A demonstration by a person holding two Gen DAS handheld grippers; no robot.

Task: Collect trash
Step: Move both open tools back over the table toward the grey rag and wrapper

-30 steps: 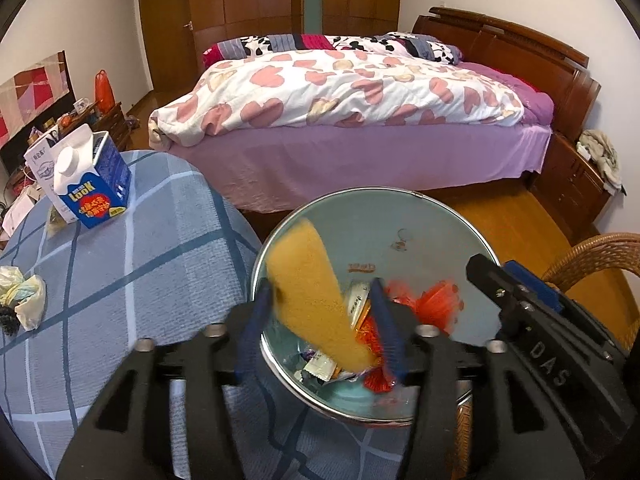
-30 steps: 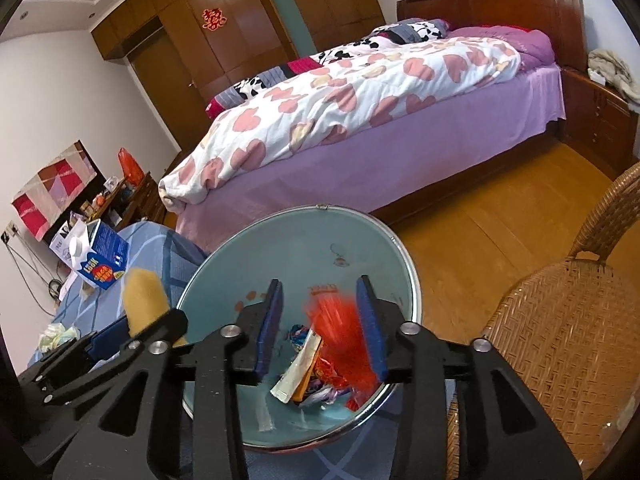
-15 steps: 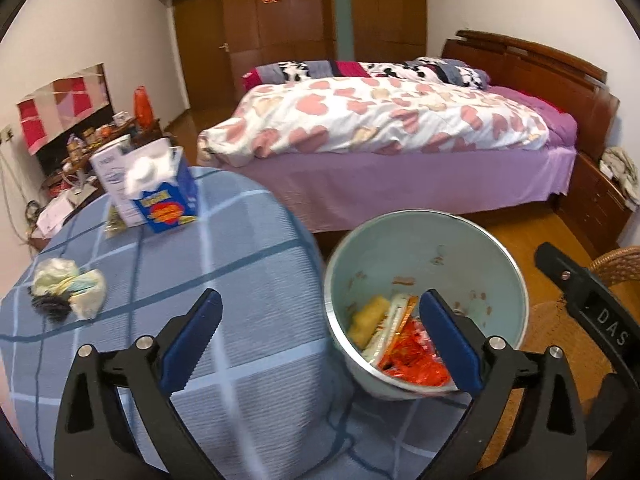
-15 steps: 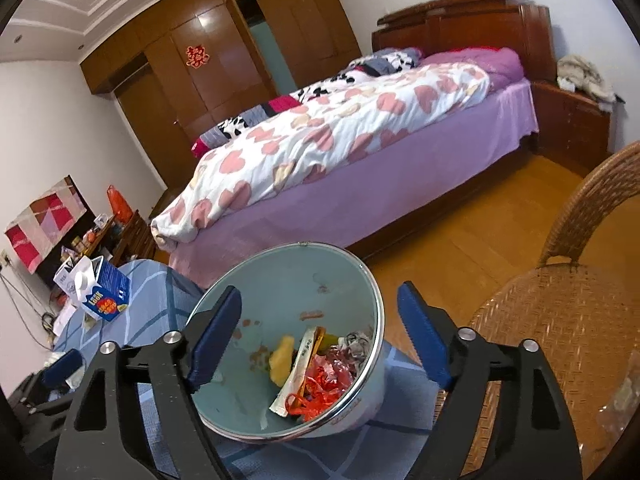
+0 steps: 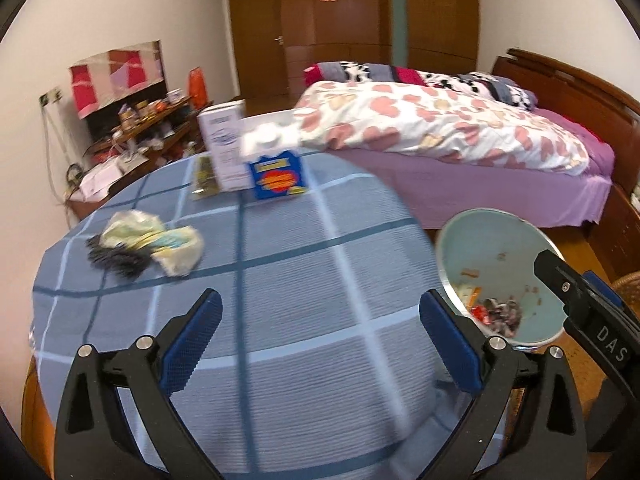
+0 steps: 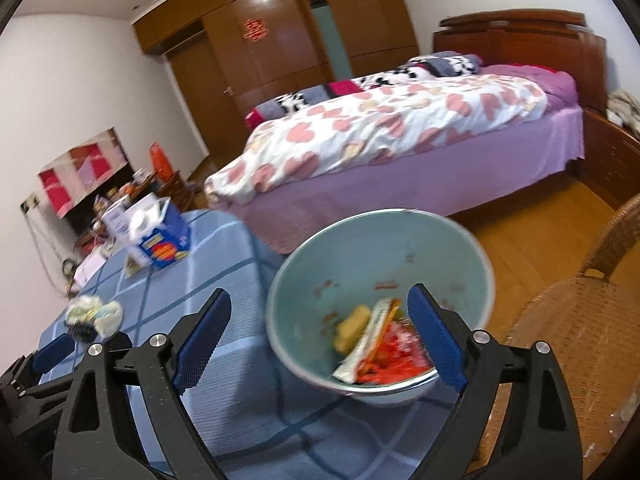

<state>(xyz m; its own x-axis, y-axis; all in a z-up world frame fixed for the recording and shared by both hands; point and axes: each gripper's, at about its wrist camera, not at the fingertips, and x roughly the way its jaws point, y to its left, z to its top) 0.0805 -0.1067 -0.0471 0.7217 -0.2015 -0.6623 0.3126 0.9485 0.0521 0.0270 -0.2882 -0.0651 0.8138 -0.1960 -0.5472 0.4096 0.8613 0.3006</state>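
A pale green trash bin [image 5: 500, 248] [image 6: 372, 256] stands beside the round table and holds a yellow sponge [image 6: 352, 326], wrappers and red scraps. A crumpled pale wrapper with a dark tuft [image 5: 148, 246] [image 6: 94, 314] lies on the blue checked tablecloth [image 5: 304, 304] at the left. My left gripper [image 5: 320, 344] is open and empty above the cloth, left of the bin. My right gripper [image 6: 320, 340] is open and empty above the bin's near rim.
A blue milk carton [image 5: 276, 168] [image 6: 160, 236] and a white box [image 5: 224, 144] stand at the table's far edge. A bed [image 5: 460, 148] lies behind. A wicker chair [image 6: 572, 344] stands right of the bin. A cluttered sideboard [image 5: 136, 136] is at the far left.
Both grippers opened and dropped the sponge and the red scrap into the bin. Both have since swung left, away from the bin toward the table.
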